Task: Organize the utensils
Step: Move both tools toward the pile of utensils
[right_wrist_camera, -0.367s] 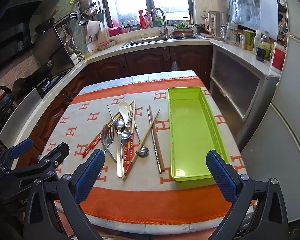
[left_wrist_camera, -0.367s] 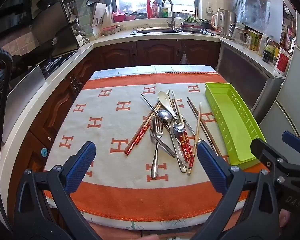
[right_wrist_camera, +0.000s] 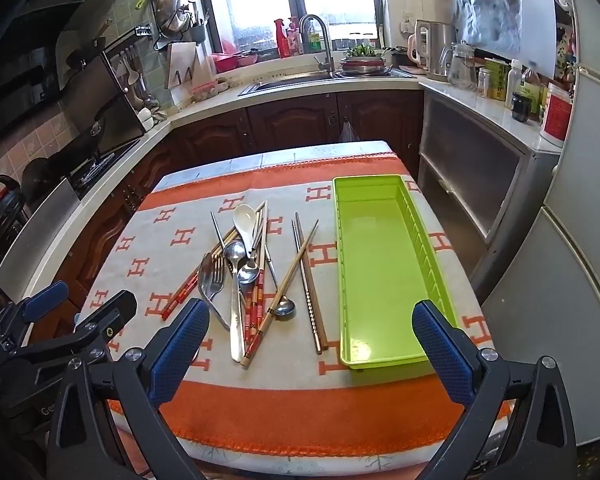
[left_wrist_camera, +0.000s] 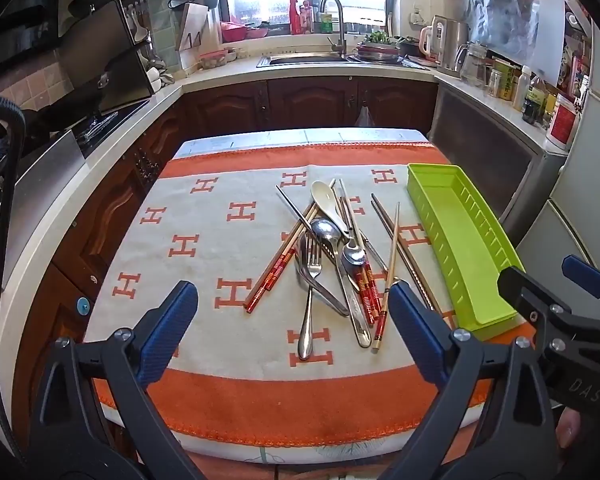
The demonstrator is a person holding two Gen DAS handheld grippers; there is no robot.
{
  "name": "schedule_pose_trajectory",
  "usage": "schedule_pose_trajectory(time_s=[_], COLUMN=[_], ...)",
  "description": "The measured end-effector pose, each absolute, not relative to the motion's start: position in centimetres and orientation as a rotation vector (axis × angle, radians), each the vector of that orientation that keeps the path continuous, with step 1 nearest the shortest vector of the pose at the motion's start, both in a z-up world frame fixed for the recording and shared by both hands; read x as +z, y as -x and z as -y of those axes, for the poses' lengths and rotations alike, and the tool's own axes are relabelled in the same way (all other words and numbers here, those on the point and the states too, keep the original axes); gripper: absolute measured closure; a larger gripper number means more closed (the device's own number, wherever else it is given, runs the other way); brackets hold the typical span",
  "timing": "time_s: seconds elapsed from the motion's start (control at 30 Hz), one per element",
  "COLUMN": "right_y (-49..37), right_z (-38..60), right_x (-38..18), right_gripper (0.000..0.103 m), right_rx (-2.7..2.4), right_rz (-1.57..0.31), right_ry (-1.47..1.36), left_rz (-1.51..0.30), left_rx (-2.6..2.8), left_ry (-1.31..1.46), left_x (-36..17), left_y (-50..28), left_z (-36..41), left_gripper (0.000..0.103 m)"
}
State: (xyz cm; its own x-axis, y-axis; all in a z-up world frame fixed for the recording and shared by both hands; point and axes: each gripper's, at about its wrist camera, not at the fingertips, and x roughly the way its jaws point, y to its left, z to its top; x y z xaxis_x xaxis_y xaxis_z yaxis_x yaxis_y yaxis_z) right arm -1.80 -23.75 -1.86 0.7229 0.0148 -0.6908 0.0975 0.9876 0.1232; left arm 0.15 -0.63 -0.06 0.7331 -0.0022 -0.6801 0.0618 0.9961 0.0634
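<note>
Grippers, two, both ours, both empty. Left gripper (left_wrist_camera: 294, 316): we hold it above the near edge of the cloth (left_wrist_camera: 204, 264), tilted down toward the utensil pile (left_wrist_camera: 332, 260); its blue pads (left_wrist_camera: 168, 332) are spread as wide as they go, and nothing is between them or touching them. Right gripper (right_wrist_camera: 310, 344): likewise spread fully, pads (right_wrist_camera: 440, 348) bare, hovering over the near edge, one finger in line with the pile, the other with the tray (right_wrist_camera: 384, 264).

Utensils, one heap, mid-cloth, just left of the tray and apart from it. We count: a white spoon (right_wrist_camera: 246, 220) at the far end; metal spoons (right_wrist_camera: 236, 252) beneath it; a fork (left_wrist_camera: 312, 280) on the left side; red-banded chopsticks (left_wrist_camera: 276, 272) angled out to the left; a wooden chopstick (right_wrist_camera: 288, 280) crossing metal chopsticks (right_wrist_camera: 310, 280) on the right.

Tray, green, long, empty, lying lengthwise on the right of the cloth.

Cloth, grey with orange H marks and orange border, covering the table.
</note>
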Motion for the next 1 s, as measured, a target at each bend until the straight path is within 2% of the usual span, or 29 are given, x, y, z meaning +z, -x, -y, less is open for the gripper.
schedule_pose_trajectory(time_s=[0.3, 0.43, 1.0], right_y=[0.9, 0.6, -1.5], right_z=[23.1, 22.9, 22.6], right_x=[-2.1, -2.1, -3.2], right_gripper=[0.001, 0.001, 0.001], right_rx=[-0.067, -0.072, -0.062], right_rz=[-0.77, -0.763, -0.788], right_ry=[-0.114, -0.104, -0.11], left_rz=[-0.795, -0.806, -0.836], left_rx=[-0.051, -0.088, -0.092], left_ry=[-0.071, -0.051, -0.019], left_x=[-1.5, -1.6, -2.3], left_y=[-2.4, -2.6, -4.0], left_z=[0.0, -0.1, -0.5], left_gripper=[0.008, 0.014, 0.014])
